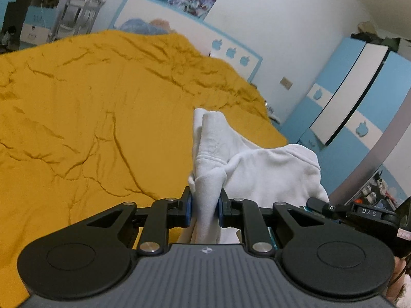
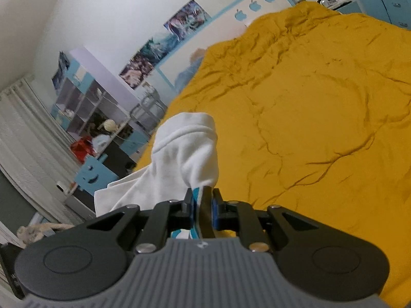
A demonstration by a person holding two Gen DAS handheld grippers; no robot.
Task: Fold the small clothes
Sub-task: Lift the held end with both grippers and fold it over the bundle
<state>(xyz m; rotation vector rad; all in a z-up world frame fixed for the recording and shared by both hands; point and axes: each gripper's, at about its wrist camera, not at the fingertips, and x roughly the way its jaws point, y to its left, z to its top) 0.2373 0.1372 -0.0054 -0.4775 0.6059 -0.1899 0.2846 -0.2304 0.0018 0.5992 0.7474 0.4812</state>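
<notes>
Left tongs (image 1: 204,206) clamped on a bunched fold of a small white garment (image 1: 257,169). Right tongs (image 2: 203,206) clamped on another edge of the same white garment (image 2: 185,154), with a bit of blue print peeking out between the pads. Garment held up in the air between both tongs, hanging over the near part of the bed, not yet lying flat.

Could go wrong from here: only a thin pinch of cloth in the right tongs, so maybe a slip with a hard tug. Then half the garment flopping down in a heap. Thick, crumpled bunch in the left tongs, so likely a crooked fold when laid down. Pulled too far apart, a twisted, stretched cloth; kept too close, a saggy middle and folds sticking together. Set down too near the bed's edge, maybe a slide onto the floor.

Underneath, a wide yellow blanket (image 1: 102,115) on the bed, soft and full of wrinkles, so not a smooth place for neat folds. Behind the bed, a white headboard (image 1: 179,25) with blue apple shapes. Posters (image 2: 167,46) on the white wall. Blue and white wardrobe (image 1: 359,97) on one side, shelves (image 2: 84,107) with toys and a white curtain (image 2: 23,133) on the other.
</notes>
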